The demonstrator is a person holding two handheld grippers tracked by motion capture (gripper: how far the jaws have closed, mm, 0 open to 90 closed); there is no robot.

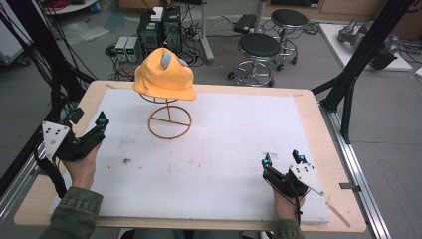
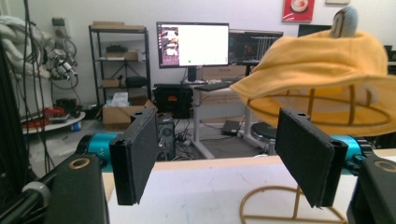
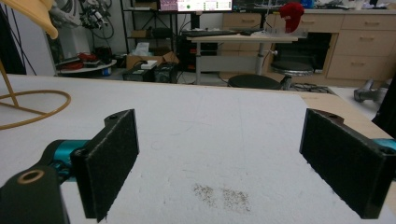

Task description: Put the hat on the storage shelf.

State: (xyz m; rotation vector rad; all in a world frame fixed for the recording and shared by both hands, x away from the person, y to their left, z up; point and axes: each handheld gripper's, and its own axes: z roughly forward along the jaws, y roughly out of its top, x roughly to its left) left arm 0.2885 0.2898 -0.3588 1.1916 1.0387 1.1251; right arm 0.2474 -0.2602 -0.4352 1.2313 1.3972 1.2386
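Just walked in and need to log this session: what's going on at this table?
A person holds a gripper in each hand at a white-topped table. A yellow hat sits on a wire stand. The left gripper is open, aimed toward the hat, not touching it. The right gripper rests open, empty, near the table's front.

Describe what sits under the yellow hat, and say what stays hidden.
The yellow hat rests on a gold wire stand; its ribs show under the brim. The stand's top is covered by the fabric.
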